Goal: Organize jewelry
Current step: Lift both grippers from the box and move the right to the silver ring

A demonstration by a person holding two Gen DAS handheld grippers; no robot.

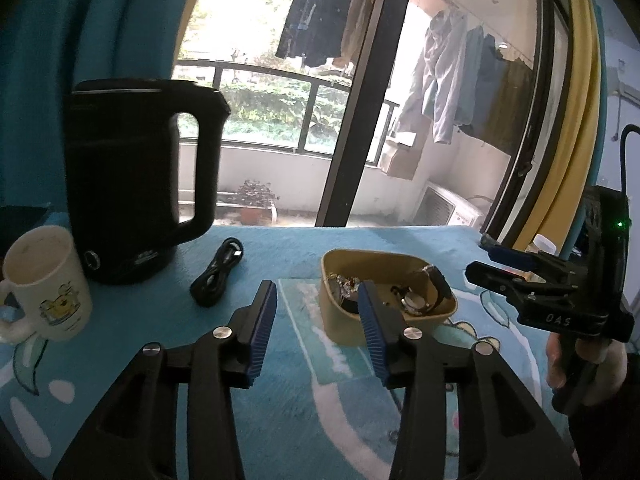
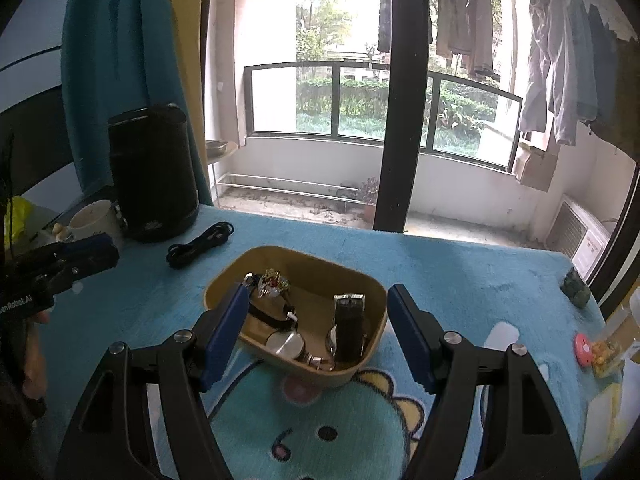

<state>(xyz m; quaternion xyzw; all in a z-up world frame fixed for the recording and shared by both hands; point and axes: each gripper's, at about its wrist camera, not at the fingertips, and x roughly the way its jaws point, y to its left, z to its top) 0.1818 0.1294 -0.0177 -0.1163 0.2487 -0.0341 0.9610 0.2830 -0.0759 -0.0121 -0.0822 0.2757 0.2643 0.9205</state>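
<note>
- Left gripper: jaws spread, nothing between the blue pads; it hangs above the blue cartoon-print cloth, with the bowl just beyond its right-hand finger.
- Right gripper: jaws spread wide and empty, held over the near rim of the bowl, which sits between and just beyond the fingertips.
- Tan bowl: rounded-square, resting on the cloth, near the centre of the table.
- Contents of the bowl: black-strapped wristwatch standing at the right, a silver-cased watch lying at the near wall, a jewelled brooch-like piece with a red stone at the far left.
- Coiled black cable: on the cloth, beyond the bowl to the left.
- White mug with a cartoon print: beside the kettle.
- Black electric kettle: far left, at the table's edge.
</note>
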